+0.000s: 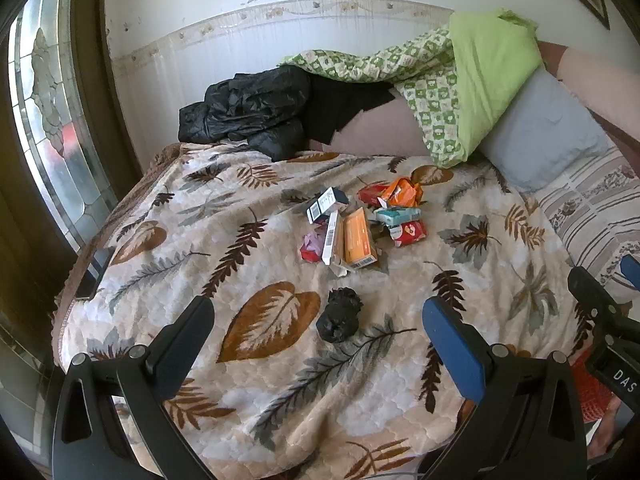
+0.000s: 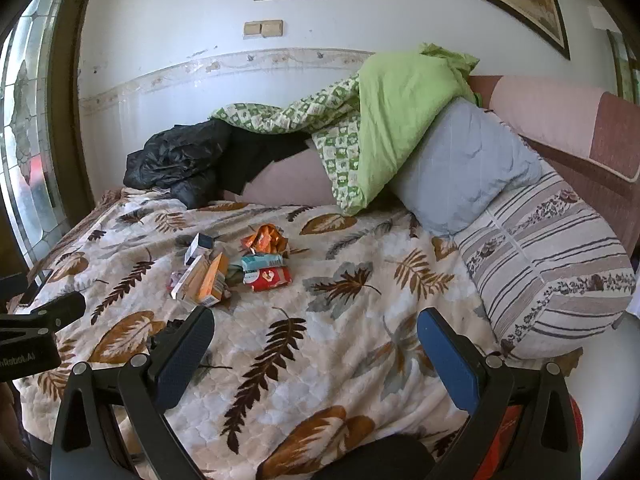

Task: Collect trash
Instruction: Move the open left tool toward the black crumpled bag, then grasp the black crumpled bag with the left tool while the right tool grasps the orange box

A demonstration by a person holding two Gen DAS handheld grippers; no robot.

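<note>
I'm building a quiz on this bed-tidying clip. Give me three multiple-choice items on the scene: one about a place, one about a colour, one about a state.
1. Where does the crumpled black bag lie?
A. On the grey pillow
B. On the leaf-patterned blanket, nearer the camera than the trash pile
C. On the floor

2. What colour is the plain side of the folded quilt at the head of the bed?
A. Light green
B. Red
C. Navy

3. What state is the left gripper in?
A. Shut on a box
B. Shut on the bag
C. Open, holding nothing

Answers:
1 B: the bag rests on the blanket, short of the trash pile.
2 A: the quilt's plain face is light green above the grey pillow.
3 C: its fingers stand wide apart with only blanket and bag between them.
</note>
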